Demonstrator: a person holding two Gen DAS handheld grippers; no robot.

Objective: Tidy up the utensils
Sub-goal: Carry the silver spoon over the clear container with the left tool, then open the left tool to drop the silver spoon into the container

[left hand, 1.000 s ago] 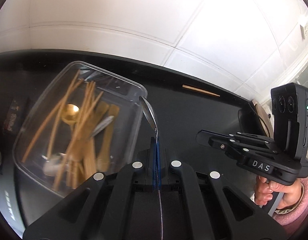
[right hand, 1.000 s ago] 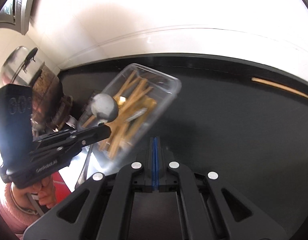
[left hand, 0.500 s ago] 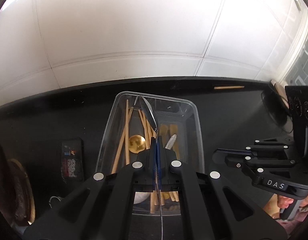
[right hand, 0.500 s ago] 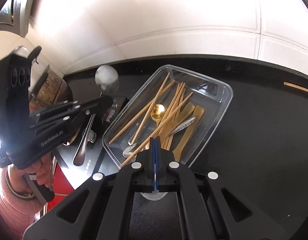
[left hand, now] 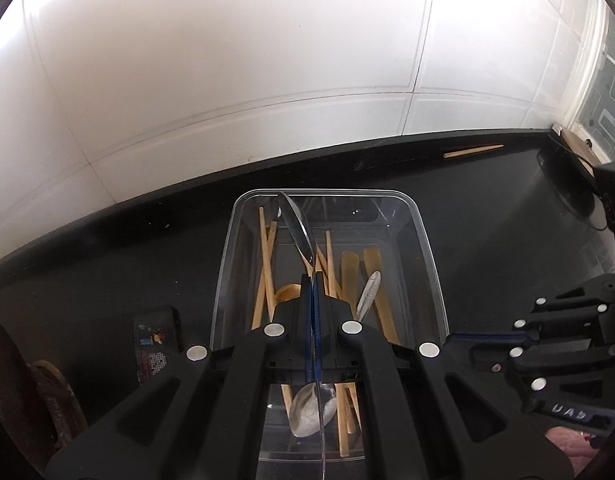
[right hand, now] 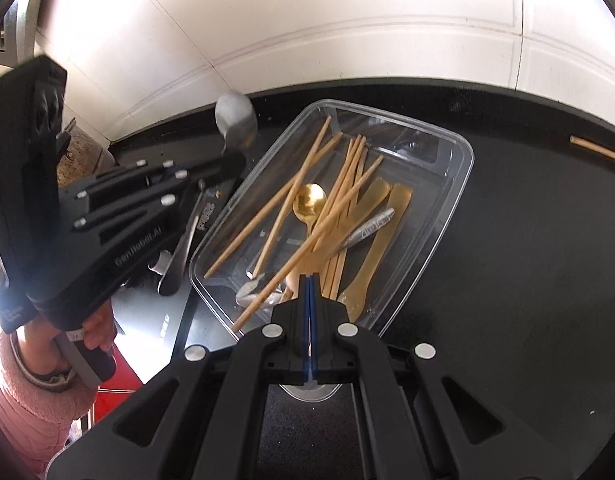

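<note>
Over clear bin (left hand: 427, 248), left gripper (left hand: 313, 284) clamping silver spoon (left hand: 297, 228), right gripper (right hand: 310, 284) closed

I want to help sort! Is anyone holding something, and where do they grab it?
The left tool pinches a silver spoon by its handle, bowl sticking out. The right tool is shut on nothing.

A black countertop (left hand: 487, 220) runs along a white tiled wall (left hand: 227, 60), bright with daylight glare. At the far right, a patterned window pane (left hand: 609, 92) meets the wall's corner.

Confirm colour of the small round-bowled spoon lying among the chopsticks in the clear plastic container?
Gold, shiny metal spoon. Clearest in the right wrist view.
</note>
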